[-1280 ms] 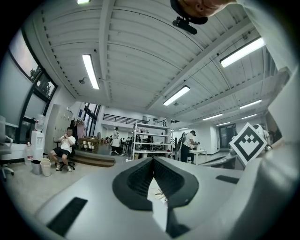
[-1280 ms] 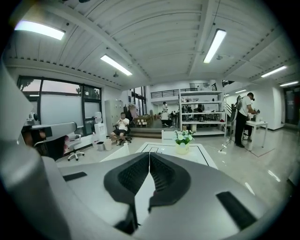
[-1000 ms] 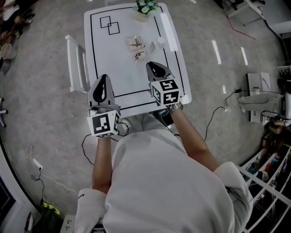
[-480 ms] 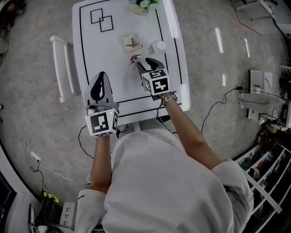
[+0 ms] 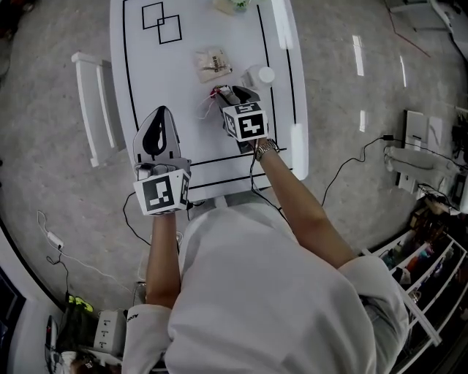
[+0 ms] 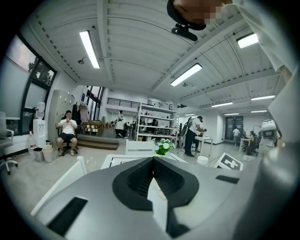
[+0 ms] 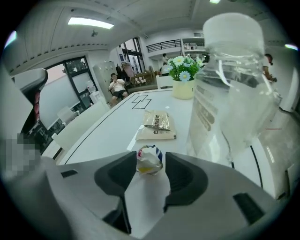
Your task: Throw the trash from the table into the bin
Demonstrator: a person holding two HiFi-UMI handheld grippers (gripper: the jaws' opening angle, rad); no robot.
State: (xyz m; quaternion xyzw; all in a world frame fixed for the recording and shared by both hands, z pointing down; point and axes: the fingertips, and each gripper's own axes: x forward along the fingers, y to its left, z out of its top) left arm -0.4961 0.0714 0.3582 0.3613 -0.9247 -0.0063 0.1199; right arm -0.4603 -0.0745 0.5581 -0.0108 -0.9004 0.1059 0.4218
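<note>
On the white table [image 5: 183,117] lie a crumpled colourful wrapper [image 5: 218,93], a beige packet [image 5: 212,64] and a clear plastic bottle [image 5: 257,76]. My right gripper [image 5: 232,92] points down at the wrapper. In the right gripper view the wrapper [image 7: 149,160] sits between the jaws, which have just been opening, and the right gripper [image 7: 149,157] is open around it. The bottle [image 7: 229,89] looms close on the right, and the packet [image 7: 158,124] lies beyond. My left gripper [image 5: 158,115] hovers shut and empty over the table's near left part.
A pot of flowers [image 5: 234,6] stands at the table's far end. A white chair [image 5: 91,109] sits to the left of the table. Cables [image 5: 351,172] run over the floor at right. I see no bin in any view.
My right gripper has gone forward and down to the wrapper and its jaws have opened around it. The left gripper has sunk a little toward the table.
</note>
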